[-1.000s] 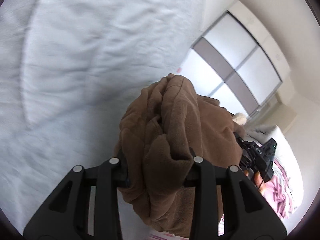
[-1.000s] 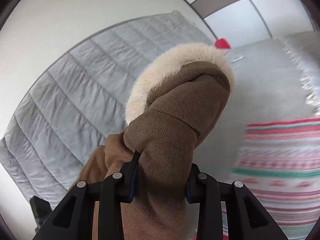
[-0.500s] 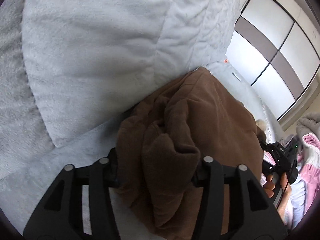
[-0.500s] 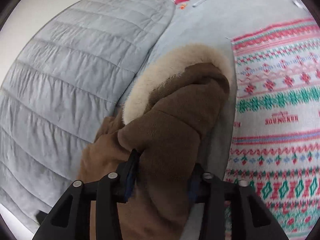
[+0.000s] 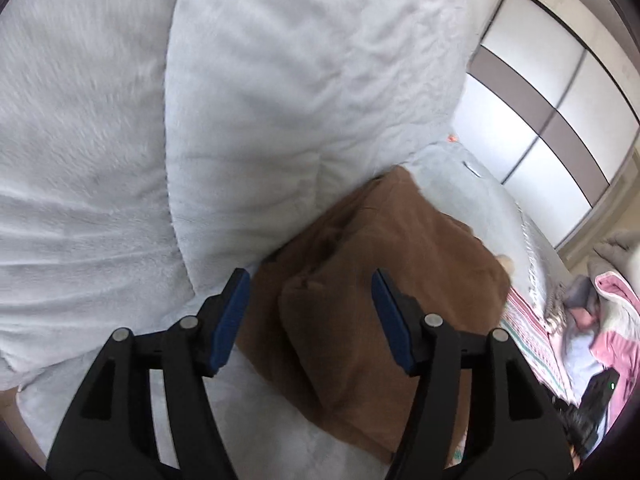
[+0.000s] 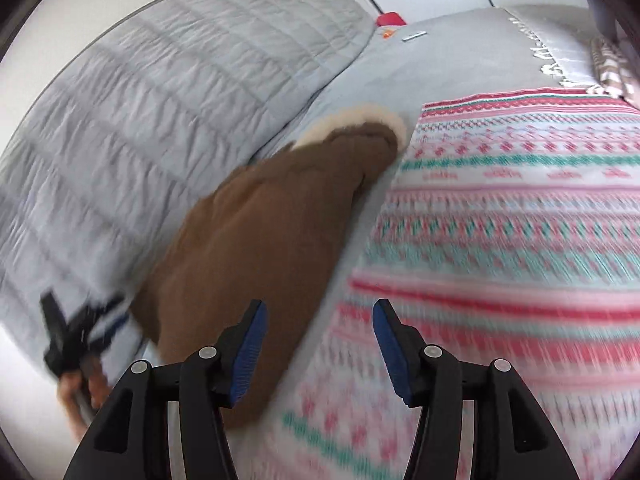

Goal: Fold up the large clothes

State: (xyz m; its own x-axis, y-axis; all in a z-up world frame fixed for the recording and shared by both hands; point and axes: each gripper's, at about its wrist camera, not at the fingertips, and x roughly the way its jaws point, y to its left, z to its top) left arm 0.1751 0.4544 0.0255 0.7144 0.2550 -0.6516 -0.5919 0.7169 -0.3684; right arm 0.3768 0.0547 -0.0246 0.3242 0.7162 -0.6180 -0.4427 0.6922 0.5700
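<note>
- Across the far side of both views, a big grey quilted duvet (image 6: pixel 168 92) rises like a bank; in the left wrist view it fills the upper left as pale plush fabric (image 5: pixel 280 92). It acts as a backstop, so a bundle set against it is unlikely to roll away.
- Beneath everything lies the grey bedsheet (image 6: pixel 452 52), the flat surface where the folding is done.
- To the right, a patterned blanket (image 6: pixel 520 208) in pink, teal and white stripes covers the near right part of the bed, just beside the garment.
- Between duvet and blanket sits the brown coat (image 5: pixel 384 264), the task's thing, lying as a compact folded bundle on the sheet with its left edge tucked against the duvet. Its cream fur trim (image 6: pixel 360 120) shows at the far end in the right wrist view. Judging by the tidy block shape, the fold looks finished or nearly so.
- Hovering over the near end of the bundle, the left gripper (image 5: pixel 308 316) has its jaws spread wide with nothing between the blue pads; the coat lies beyond them, apparently untouched.
- Lower right of the coat, the right gripper (image 6: pixel 318 348) is likewise spread apart and empty, poised above the gap between coat and blanket.
- Far off, a small red object (image 6: pixel 390 20) sits near the duvet's corner.
</note>
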